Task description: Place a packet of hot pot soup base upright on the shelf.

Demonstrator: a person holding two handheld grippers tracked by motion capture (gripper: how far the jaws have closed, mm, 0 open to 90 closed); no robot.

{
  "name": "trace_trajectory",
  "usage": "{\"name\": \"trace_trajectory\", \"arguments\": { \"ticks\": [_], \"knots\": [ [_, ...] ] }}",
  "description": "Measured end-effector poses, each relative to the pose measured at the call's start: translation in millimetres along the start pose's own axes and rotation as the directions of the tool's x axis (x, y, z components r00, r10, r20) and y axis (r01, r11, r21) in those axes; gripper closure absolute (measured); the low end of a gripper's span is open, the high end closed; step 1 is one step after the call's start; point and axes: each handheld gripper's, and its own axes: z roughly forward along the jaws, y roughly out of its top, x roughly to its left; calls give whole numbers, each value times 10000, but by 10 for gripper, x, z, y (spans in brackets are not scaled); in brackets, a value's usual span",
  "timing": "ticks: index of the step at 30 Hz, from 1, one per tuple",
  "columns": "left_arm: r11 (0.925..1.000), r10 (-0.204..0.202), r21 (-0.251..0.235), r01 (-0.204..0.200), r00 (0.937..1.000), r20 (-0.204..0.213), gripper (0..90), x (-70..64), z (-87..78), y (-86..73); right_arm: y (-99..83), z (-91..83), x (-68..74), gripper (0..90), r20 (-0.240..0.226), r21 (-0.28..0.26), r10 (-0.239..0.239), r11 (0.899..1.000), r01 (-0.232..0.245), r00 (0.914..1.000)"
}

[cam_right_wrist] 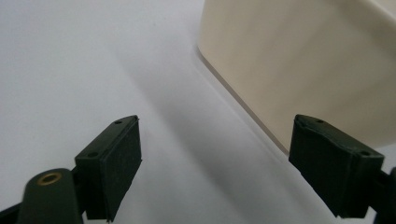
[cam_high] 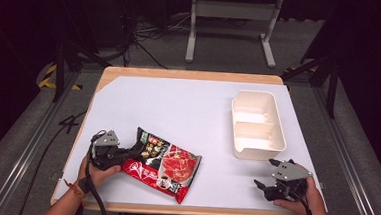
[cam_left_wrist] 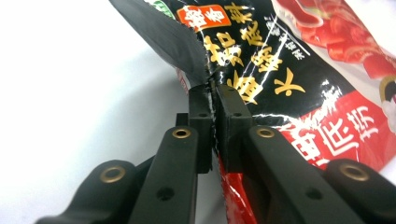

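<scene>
Pinching just the crinkly edge of the hotpot seasoning packet (cam_left_wrist: 289,70), left gripper (cam_left_wrist: 214,109) could slip or tear it; right gripper (cam_right_wrist: 215,163) gapes empty beside the cream two-compartment container (cam_right_wrist: 303,65)

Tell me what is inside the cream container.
The cream container holds nothing that shows in the high view: two bare compartments split by a low divider. Its near wall hides a strip of the nearer compartment's floor. The red and black packet lies outside it.

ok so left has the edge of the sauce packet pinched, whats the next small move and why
Probably lift the left gripper a little, raising the hot pot sauce packet off the table. Its jaws are shut on the packet's edge, the packet mostly lies flat, and the right gripper waits open beside the cream two-compartment tray.
</scene>
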Motion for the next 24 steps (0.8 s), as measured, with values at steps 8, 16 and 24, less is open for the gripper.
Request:
{"name": "trace_trajectory", "arguments": {
  "ticks": [8, 16, 24],
  "knots": [
    [9982, 89, -585, -99, 9998, -180, 873, -58, -88, 34, -4, 5, -2, 165, 23, 42, 41, 10000, -41, 10000],
    [9906, 569, -1224, -609, 9977, -358, 880, -214, -206, 225, 6, 12, 7, 164, -1, 39, 124, 9999, -124, 9999],
    [9765, 999, -1877, -1059, 9941, -413, 888, -325, -223, 508, 2, 22, 9, 164, -10, 85, 174, 9998, -174, 9998]
  ]
}}
